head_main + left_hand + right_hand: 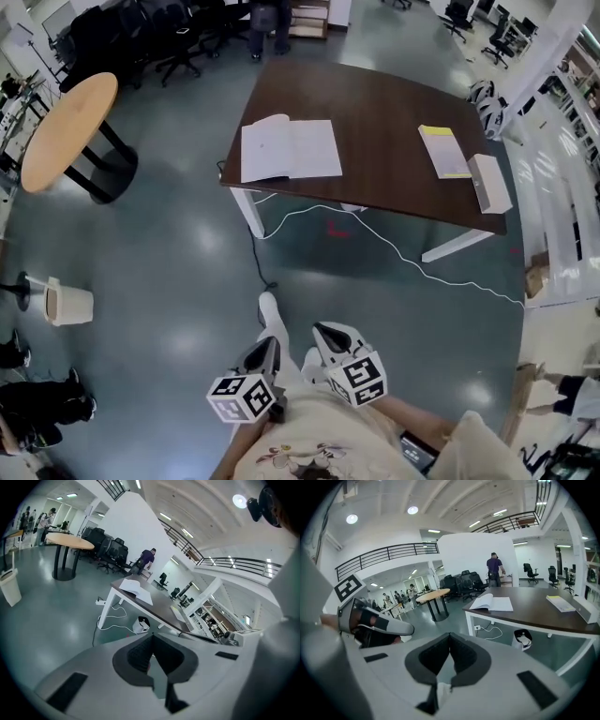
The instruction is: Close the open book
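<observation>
The open book (289,150) lies flat with white pages up near the left corner of the dark brown table (380,117). It also shows far off in the left gripper view as the open book (136,588) and in the right gripper view as the open book (492,603). Both grippers hang low by the person's body, well short of the table. My left gripper (269,345) (151,637) has its jaws together with nothing between them. My right gripper (328,330) (449,634) is shut and empty too, just to the right of the left one.
A yellow booklet (442,150) and a white box (489,182) lie at the table's right end. A white cable (375,234) trails over the floor under the table. A round wooden table (70,129), a white bin (67,302) and office chairs (173,37) stand to the left.
</observation>
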